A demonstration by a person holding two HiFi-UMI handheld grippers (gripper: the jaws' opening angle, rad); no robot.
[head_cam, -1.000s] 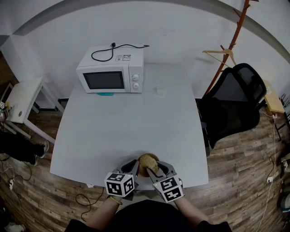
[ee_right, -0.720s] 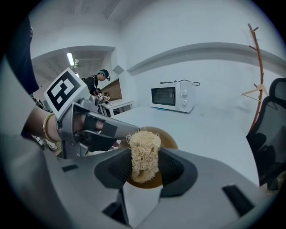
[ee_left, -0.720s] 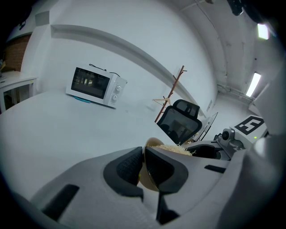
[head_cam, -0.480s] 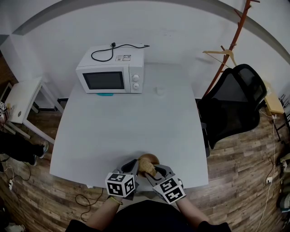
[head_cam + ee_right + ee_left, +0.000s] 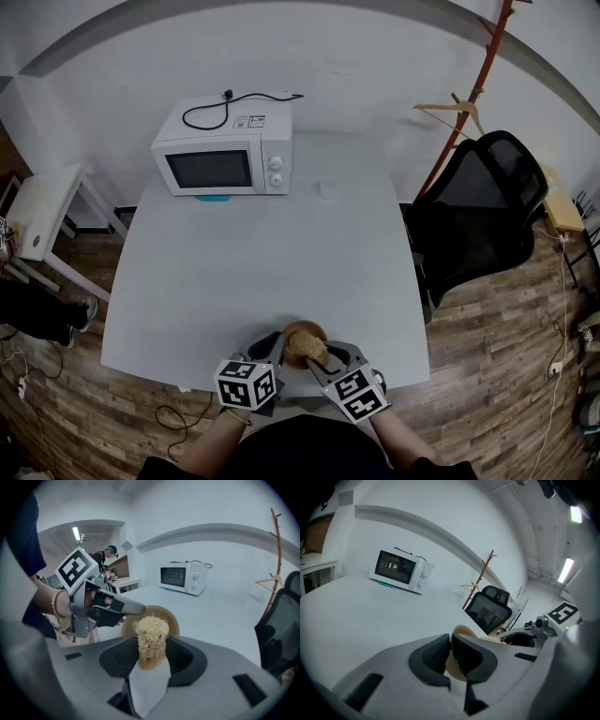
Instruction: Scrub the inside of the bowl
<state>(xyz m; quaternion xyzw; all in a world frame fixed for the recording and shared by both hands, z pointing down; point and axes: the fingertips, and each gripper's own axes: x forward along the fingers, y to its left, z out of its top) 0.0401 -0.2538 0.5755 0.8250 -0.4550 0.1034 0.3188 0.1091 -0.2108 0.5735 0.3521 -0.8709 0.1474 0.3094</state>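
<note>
My left gripper (image 5: pixel 451 656) is clamped on the near-left rim of the tan bowl (image 5: pixel 171 617), the thin wall pinched edge-on between its pads, and it pins the bowl at the near edge of the white table (image 5: pixel 262 244), right in front of me. My right gripper (image 5: pixel 152 654) is clenched on a straw-coloured fibrous scrubber (image 5: pixel 151 637), whose long axis runs out along the jaws. The bowl's hollow lies straight ahead of that tuft and a little below, so the right hand is the one to work and only has to press forward and down. The right gripper view shows the brown inside facing the scrubber. The left gripper view gives just the rim and a few stray fibres. The head view puts the scrubber over the opening, though I cannot tell whether it touches the inside.
</note>
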